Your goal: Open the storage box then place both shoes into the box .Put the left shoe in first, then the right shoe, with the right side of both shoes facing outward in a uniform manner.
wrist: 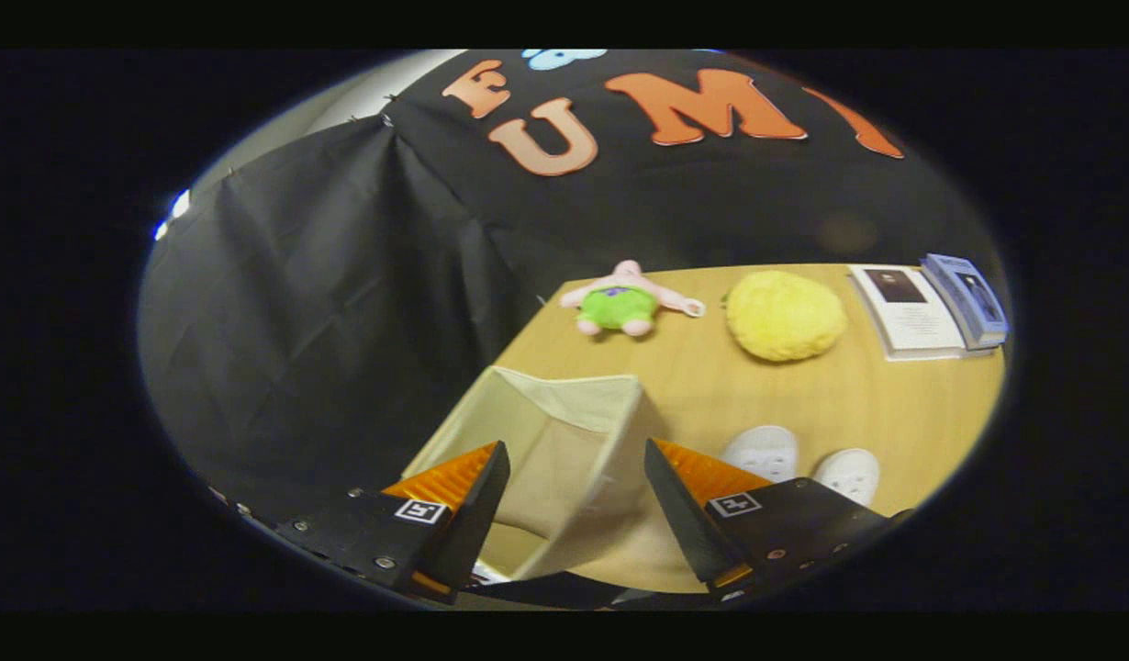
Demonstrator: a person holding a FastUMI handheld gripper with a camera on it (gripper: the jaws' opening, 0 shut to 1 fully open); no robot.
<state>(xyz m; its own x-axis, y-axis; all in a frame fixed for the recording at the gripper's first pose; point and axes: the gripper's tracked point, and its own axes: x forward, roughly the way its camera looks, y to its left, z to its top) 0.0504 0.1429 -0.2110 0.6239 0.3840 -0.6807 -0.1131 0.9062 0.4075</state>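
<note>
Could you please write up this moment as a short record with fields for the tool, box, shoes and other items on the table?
tool: tool open, fingers spread, nothing held
box: beige fabric box open at the top, between and just ahead of the fingers
shoes: two white shoes side by side on the table, beside the box, outside it
table: wooden table
other items: pink toy in green and yellow plush beyond the box; books past the plush
task state: no shoe visible in the box
</note>
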